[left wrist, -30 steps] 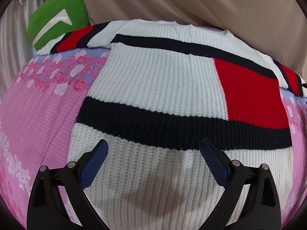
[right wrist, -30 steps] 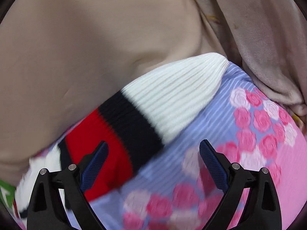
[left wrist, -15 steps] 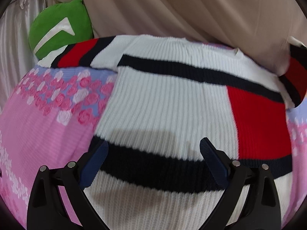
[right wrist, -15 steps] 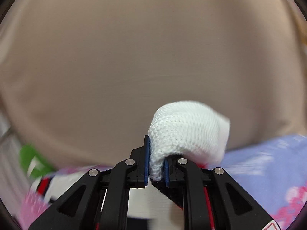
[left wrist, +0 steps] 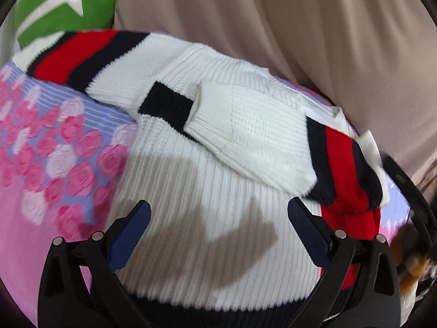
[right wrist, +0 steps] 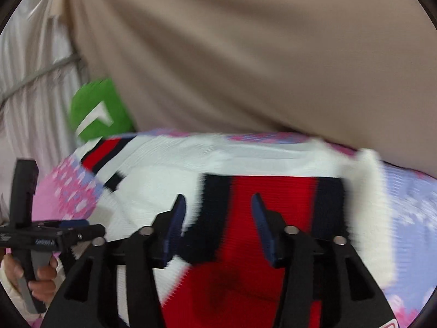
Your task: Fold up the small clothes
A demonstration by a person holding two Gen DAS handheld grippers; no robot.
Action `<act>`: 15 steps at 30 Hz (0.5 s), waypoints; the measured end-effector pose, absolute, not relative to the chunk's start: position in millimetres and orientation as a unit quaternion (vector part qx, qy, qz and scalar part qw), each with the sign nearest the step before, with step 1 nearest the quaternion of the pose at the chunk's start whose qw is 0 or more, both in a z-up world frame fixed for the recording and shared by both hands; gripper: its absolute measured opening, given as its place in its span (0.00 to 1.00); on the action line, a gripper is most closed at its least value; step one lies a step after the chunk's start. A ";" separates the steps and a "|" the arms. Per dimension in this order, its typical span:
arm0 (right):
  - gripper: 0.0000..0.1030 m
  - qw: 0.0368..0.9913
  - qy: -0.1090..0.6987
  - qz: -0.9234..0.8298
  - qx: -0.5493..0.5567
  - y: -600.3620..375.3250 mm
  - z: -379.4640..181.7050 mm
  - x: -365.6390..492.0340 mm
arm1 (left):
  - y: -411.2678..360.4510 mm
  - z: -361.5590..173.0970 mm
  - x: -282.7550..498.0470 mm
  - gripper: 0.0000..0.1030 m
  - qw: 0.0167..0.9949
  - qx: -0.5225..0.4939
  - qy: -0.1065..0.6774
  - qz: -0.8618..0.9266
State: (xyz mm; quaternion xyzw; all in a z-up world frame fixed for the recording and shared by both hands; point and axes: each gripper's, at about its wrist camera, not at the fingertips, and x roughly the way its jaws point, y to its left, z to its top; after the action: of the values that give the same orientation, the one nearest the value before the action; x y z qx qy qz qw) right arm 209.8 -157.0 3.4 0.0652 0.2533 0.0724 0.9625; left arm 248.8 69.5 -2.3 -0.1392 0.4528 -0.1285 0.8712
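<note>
Now lies folded across the sweater (left wrist: 191, 191) chest ahead of the left gripper (left wrist: 218, 235): right sleeve (left wrist: 262, 136). No longer pinches the cuff: right gripper (right wrist: 215, 227), jaws parted above the sleeve's red band.

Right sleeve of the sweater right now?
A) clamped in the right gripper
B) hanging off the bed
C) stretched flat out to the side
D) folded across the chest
D: the right sleeve lies folded across the sweater body, and the right gripper is open, empty, above it.

Ahead of the left tool (left wrist: 218, 235), passage is blocked by beige fabric (left wrist: 300, 27) and a green cushion (left wrist: 62, 2).
</note>
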 end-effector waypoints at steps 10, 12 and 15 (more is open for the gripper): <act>0.47 0.928 0.352 -0.037 0.119 -250.8 -29.4 264.2 | 42.4 0.5 310.1 0.21 0.889 -0.102 0.432 -0.112; 0.11 0.930 0.343 -0.022 0.131 -248.8 -25.2 267.4 | 41.0 12.7 314.8 0.07 0.896 -0.099 0.417 -0.118; 0.09 0.953 0.237 -0.002 0.187 -267.8 7.9 233.8 | 39.3 47.9 312.0 0.07 0.923 -0.085 0.356 -0.119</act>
State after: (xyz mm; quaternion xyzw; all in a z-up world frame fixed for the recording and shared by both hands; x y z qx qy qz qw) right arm 233.8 -267.8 7.9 0.1867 0.2369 -0.0019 0.9534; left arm 312.0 39.3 47.9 -0.0847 0.3559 -0.1194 0.9230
